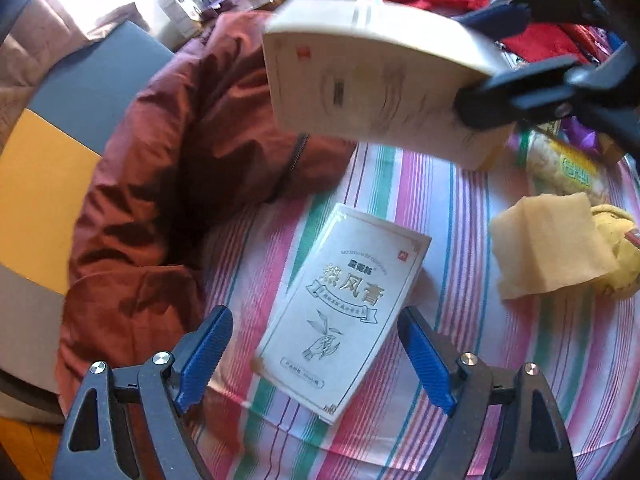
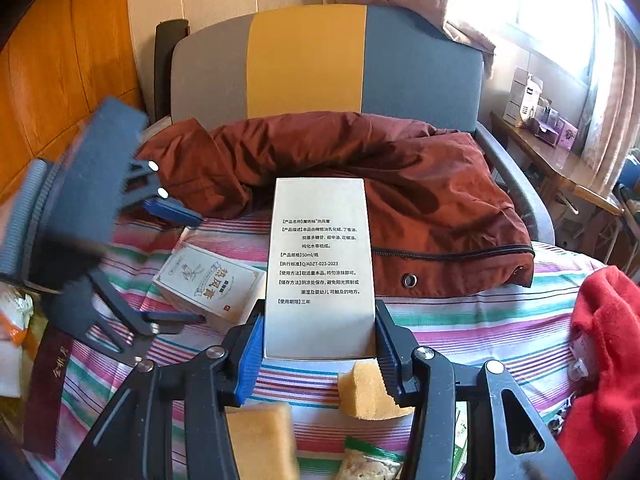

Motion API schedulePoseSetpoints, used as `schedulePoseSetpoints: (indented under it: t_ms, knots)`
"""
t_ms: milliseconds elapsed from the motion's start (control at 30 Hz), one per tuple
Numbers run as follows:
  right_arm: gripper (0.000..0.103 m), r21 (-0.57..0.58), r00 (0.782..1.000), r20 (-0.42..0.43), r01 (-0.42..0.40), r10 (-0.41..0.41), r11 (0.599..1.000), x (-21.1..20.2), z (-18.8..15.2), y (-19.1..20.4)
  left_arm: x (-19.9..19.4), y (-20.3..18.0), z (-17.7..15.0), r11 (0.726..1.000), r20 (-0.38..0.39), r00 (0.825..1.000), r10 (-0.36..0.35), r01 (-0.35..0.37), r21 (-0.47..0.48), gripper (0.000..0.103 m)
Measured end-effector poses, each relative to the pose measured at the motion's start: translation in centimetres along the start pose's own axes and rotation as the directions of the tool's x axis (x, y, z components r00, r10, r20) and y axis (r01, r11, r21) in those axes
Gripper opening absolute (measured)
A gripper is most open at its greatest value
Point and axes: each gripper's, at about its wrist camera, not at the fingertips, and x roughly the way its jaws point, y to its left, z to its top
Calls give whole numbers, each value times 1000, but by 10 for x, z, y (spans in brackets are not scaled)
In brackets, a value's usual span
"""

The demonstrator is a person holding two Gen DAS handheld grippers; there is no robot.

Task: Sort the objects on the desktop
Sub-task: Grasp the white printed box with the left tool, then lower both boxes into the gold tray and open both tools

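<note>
A white printed box lies flat on the striped tablecloth. My left gripper hangs just above it, jaws wide open on either side of the box and not touching it. A second white box is raised above the table with my right gripper shut on its end. In the right wrist view that held box stands upright between the pads of the right gripper, small black text facing me. The left gripper shows at the left over the lying box.
A rust-brown jacket is heaped at the table's far side against a grey-and-yellow chair. Yellow sponges and a snack packet lie nearby. Red cloth sits at the right, a dark red booklet at the left.
</note>
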Motion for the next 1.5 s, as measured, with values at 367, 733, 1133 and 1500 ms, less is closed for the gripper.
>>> schedulePoseSetpoints:
  t_ms: [367,733,1133,1500]
  knots:
    - [50,-8,1000,-19,-4,4,1000,7,-2,7,-17,3,-28,932,60,998,-12,33,-362,54]
    - [50,-26,998,-50,-28,27,999,12,-13,31,-82,-17,-72,796,194,981,11,109,-595,54]
    - [50,-68,992,-5,-130,130,989,-36,-4,93,-158,-25,-155,606,199,970,142,73,-792,54]
    - [50,-141,961,-25,-276,275,951,-70,-19,192,-208,-32,-273,411,118,961,250,5,-911,52]
